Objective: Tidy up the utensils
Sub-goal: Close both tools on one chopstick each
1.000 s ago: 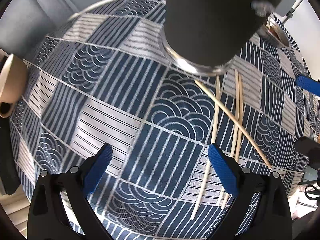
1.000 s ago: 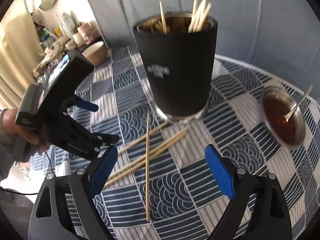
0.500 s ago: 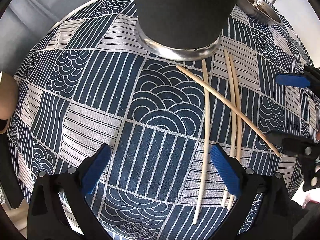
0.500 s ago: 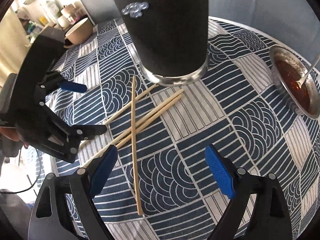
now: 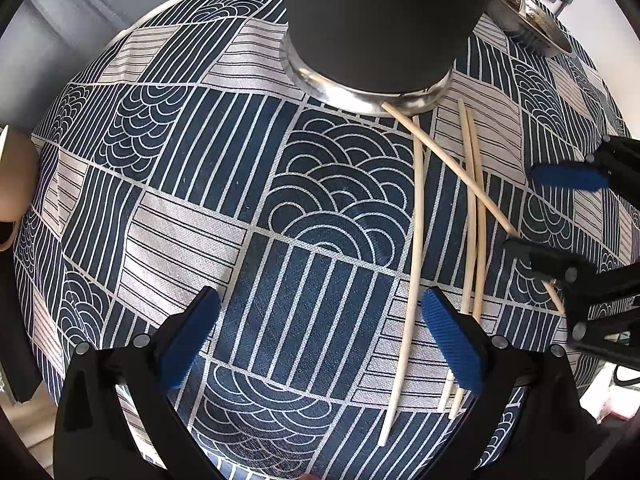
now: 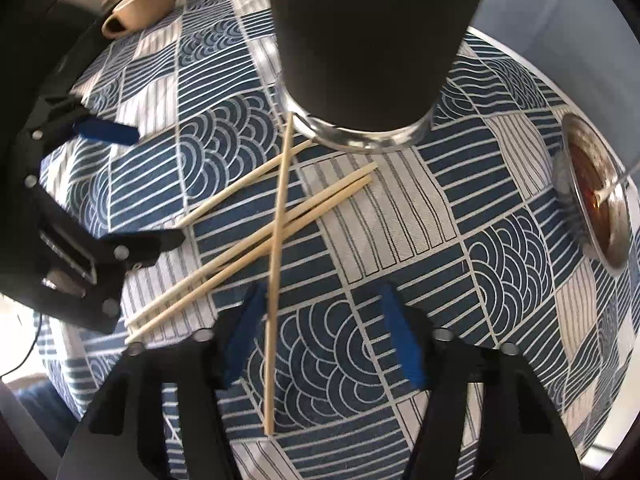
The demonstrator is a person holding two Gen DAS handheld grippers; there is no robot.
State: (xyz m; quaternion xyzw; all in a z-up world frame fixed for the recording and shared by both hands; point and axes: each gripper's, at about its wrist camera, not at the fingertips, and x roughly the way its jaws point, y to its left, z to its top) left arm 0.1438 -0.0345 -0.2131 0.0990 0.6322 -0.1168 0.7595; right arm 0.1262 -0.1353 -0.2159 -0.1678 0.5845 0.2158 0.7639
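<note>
— What do we get from the right wrist view only?
— The sauce dish (image 6: pixel 600 208), and a chopstick (image 6: pixel 276 264) running lengthwise from the black tumbler (image 6: pixel 372 40) toward us, crossing three others on the tablecloth (image 6: pixel 480 240).
— Our tongs?
— The right gripper (image 6: pixel 320 340) has just been closing, half-spread, one pad beside that chopstick, not pinching. The left gripper (image 5: pixel 320 344) is spread wide, empty.

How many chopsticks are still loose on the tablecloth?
4: one crossing the rest, between the right gripper's jaws; a pair beneath it; one nearer the black cup.
</note>
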